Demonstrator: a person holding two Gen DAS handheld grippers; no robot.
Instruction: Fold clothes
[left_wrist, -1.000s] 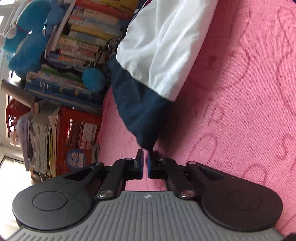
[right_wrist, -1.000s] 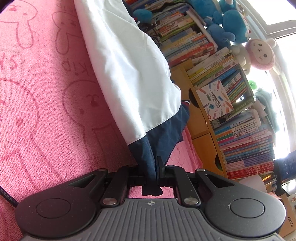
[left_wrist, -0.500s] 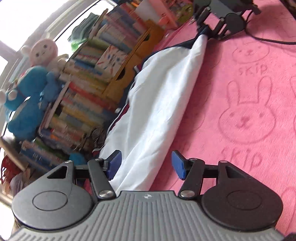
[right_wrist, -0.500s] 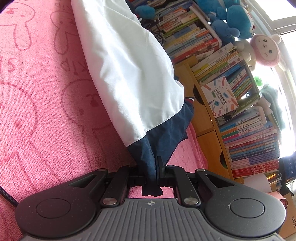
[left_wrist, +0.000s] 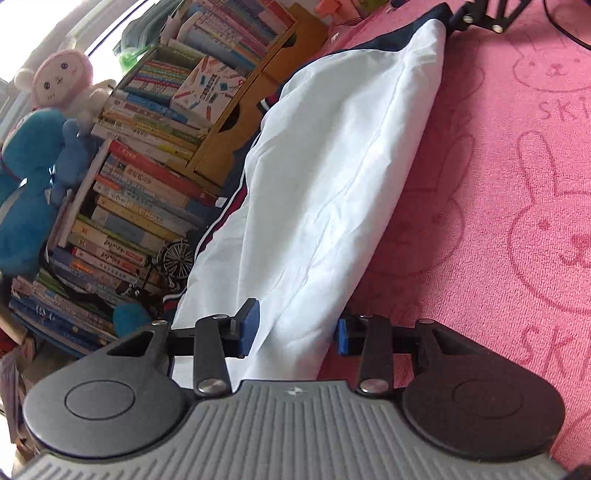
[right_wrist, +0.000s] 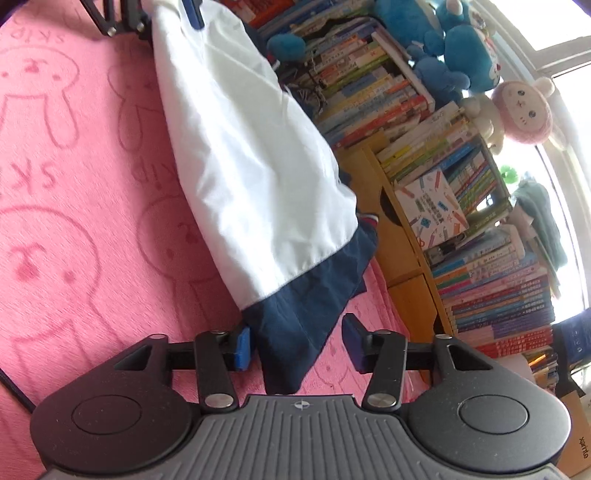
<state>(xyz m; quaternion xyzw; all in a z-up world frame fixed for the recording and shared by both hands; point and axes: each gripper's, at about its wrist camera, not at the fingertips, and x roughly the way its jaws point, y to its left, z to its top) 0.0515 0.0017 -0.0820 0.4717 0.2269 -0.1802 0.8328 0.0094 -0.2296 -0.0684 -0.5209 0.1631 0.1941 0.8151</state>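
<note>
Garment (right_wrist: 255, 177) between both claws' parted jaws, unpinched.

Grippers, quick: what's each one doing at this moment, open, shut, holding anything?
Left gripper: open, just been closing around the white garment, not pressing it.
Right gripper: open, just released the navy hem.

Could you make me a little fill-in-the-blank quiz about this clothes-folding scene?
1. The garment is white with a dark ____ end.
2. It lies on a ____ blanket printed with rabbits.
3. The right gripper has its jaws ____ around the dark end.
4. Beside the blanket stand shelves full of ____.

Missing words: blue; pink; open; books
</note>
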